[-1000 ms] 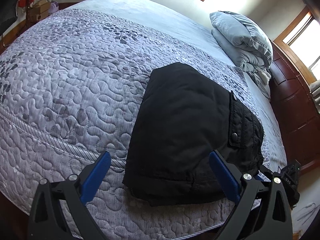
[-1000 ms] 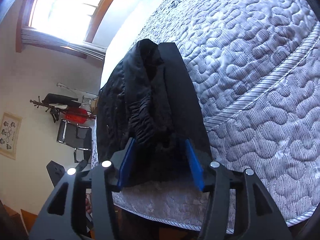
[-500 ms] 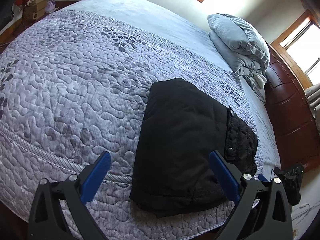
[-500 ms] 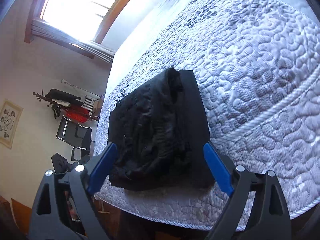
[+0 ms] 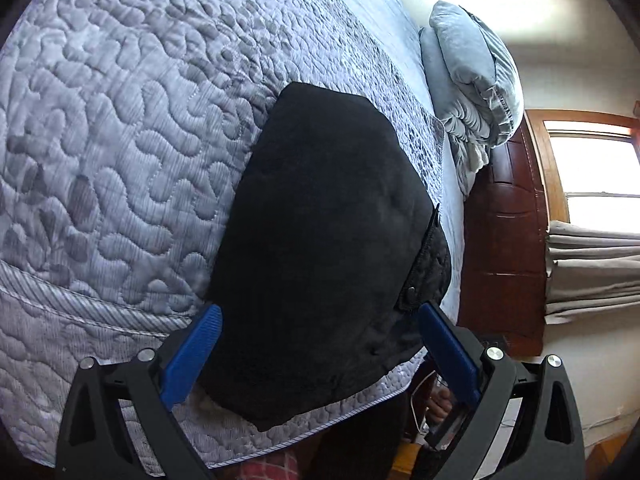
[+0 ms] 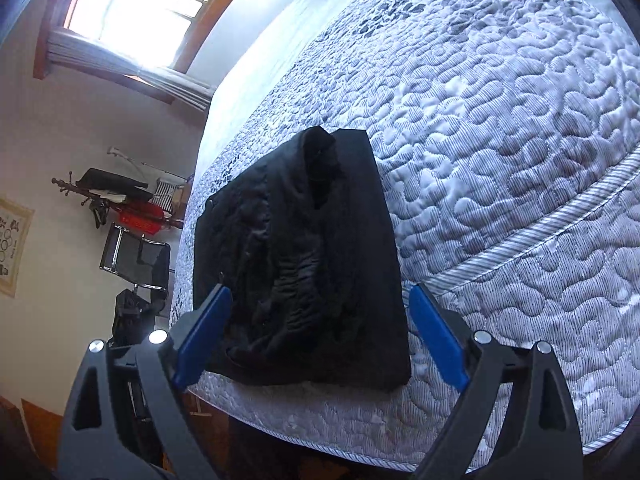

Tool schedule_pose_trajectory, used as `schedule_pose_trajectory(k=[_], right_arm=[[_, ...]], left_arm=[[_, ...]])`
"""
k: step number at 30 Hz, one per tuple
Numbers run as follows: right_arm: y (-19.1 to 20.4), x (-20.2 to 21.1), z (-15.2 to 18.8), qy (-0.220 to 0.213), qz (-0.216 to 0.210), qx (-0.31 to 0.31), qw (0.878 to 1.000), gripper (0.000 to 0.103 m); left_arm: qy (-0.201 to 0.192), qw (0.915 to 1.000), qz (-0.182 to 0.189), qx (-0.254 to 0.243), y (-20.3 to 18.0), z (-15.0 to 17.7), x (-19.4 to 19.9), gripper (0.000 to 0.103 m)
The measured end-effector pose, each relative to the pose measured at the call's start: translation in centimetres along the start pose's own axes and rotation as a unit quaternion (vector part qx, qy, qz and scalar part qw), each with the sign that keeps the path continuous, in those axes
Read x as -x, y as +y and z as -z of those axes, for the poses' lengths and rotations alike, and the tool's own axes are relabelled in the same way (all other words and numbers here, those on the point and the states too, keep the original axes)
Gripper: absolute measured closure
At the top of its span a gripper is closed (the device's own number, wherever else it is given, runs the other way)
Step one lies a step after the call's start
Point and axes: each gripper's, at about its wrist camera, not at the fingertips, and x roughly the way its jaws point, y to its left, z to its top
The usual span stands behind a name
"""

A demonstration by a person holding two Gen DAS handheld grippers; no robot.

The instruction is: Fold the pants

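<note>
The black pants (image 5: 328,248) lie folded into a compact bundle near the bed's edge. A snap pocket flap shows on their right side. In the right wrist view the pants (image 6: 304,272) show their gathered waistband on top. My left gripper (image 5: 320,344) is open, its blue pads either side of the bundle's near end, holding nothing. My right gripper (image 6: 320,328) is open, hovering just before the bundle's near edge, holding nothing.
The grey quilted bedspread (image 5: 120,120) covers the bed. A folded grey blanket (image 5: 472,80) sits at the head by the wooden headboard (image 5: 504,220). A chair (image 6: 136,256) and coat rack (image 6: 112,196) stand beyond the bed. Windows are bright.
My right gripper opened, let go of the pants and pulled back. My left gripper, open throughout, moved closer over the bundle.
</note>
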Motion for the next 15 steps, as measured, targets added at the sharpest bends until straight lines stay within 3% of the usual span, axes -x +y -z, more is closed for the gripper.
schedule_pose_trajectory(k=[2,15], right_arm=[[-0.1,-0.2,-0.1,0.003,0.0,-0.002,1.0,0.013],[0.3,-1.2,-1.3,0.018,-0.01,0.005,1.0,0.013]], left_arm=[[0.015,0.9997,0.017,0.004,0.5,-0.5,-0.5,0.004],[0.066,0.9972,0.027,0.024,3.1,-3.0,-3.4,0.004]])
